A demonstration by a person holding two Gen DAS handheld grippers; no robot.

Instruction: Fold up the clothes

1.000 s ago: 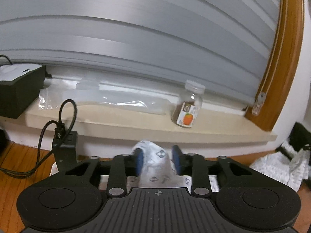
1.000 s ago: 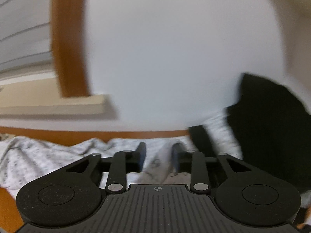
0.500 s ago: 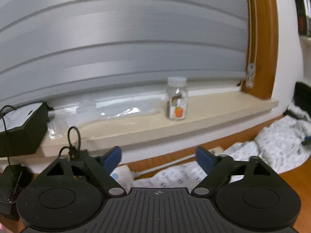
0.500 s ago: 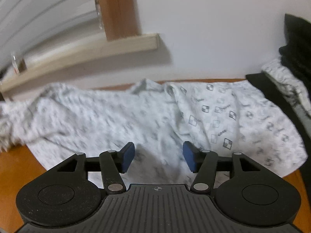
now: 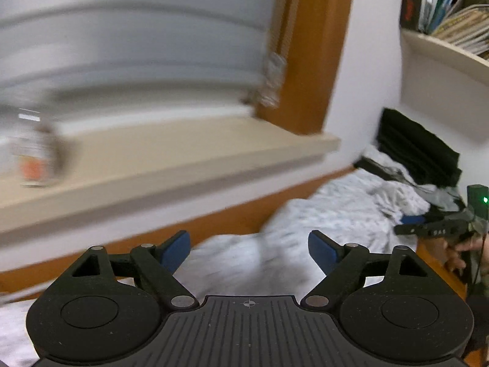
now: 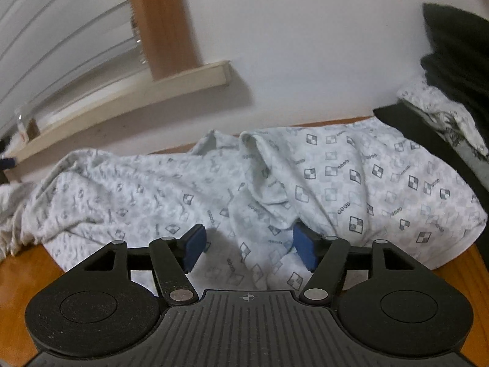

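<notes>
White printed cloth, the garment (image 6: 333,180), lies spread and rumpled across the orange wooden tabletop (image 6: 27,275), reaching back to the wall. A second ago both grippers pinched it in nearly closed jaws; now both have let go. The left gripper (image 5: 249,252) holds its blue-padded jaws wide apart and empty above the cloth, its view smeared by motion and swung right, so the jar (image 5: 33,153) on the pale sill (image 5: 171,156) sits at the far left. The right gripper (image 6: 249,247) has its jaws open too, one pad touching a raised fold but gripping nothing. Soft creases ridge the fabric's middle; checkered squares pattern it. Dark folded clothing (image 6: 458,58) is piled at right.
</notes>
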